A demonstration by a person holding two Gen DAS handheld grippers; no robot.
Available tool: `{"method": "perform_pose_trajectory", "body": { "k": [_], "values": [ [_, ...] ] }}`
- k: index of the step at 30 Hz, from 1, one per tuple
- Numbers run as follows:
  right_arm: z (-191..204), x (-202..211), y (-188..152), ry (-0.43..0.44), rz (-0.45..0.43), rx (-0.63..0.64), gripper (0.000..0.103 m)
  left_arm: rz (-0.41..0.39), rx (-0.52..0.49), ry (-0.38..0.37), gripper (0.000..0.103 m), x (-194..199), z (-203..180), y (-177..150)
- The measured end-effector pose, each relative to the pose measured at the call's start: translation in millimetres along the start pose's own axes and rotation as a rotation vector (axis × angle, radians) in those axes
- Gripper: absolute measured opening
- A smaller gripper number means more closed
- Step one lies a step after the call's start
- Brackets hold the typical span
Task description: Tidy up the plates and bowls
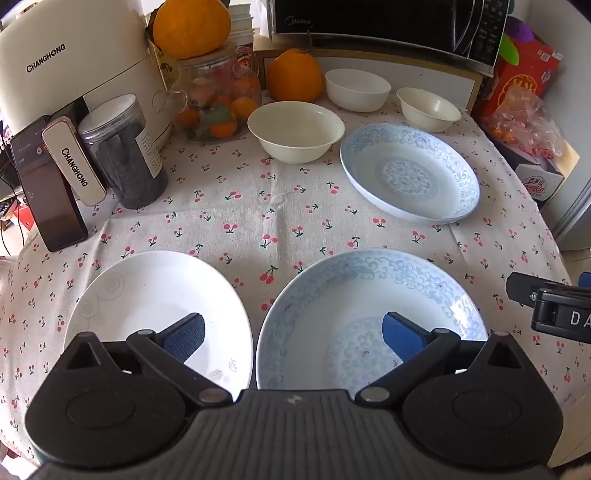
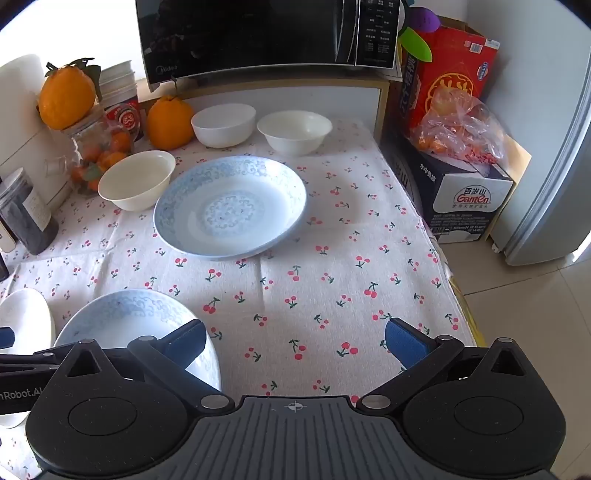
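On the cherry-print tablecloth (image 1: 240, 218) lie a white plate (image 1: 155, 295) at near left, a blue-patterned plate (image 1: 351, 295) at near right and a second blue-patterned plate (image 1: 410, 173) farther back. Three cream bowls stand behind: one at the centre (image 1: 295, 131), one farther back (image 1: 356, 88), one at the right (image 1: 428, 109). My left gripper (image 1: 293, 336) is open and empty, above the gap between the two near plates. My right gripper (image 2: 295, 341) is open and empty over bare cloth, right of the near blue plate (image 2: 122, 314); the far blue plate (image 2: 231, 205) lies ahead.
A microwave (image 2: 258, 33) stands at the back. A white Changhong appliance (image 1: 62, 70), a dark jar (image 1: 125, 151), a phone (image 1: 48, 192) and a glass jar of fruit (image 1: 218, 99) crowd the left. Boxes and a bag (image 2: 458, 129) sit right of the table's edge (image 2: 443, 258).
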State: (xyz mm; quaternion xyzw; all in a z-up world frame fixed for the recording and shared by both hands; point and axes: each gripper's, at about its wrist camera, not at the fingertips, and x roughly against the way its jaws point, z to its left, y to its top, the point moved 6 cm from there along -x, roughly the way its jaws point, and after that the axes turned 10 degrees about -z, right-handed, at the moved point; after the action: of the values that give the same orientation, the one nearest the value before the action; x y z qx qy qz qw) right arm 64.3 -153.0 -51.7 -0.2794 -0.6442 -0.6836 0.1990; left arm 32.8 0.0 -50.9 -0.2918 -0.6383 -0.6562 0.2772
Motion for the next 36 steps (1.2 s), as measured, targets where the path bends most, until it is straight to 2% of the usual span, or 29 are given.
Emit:
{"method": "perform_pose_trajectory", "body": {
  "k": [36],
  "values": [
    [1.1, -1.5, 3.2, -0.005, 0.012, 0.006, 0.103, -0.005, 0.001, 0.002, 0.103, -0.1, -0.6, -0.8]
  ]
}}
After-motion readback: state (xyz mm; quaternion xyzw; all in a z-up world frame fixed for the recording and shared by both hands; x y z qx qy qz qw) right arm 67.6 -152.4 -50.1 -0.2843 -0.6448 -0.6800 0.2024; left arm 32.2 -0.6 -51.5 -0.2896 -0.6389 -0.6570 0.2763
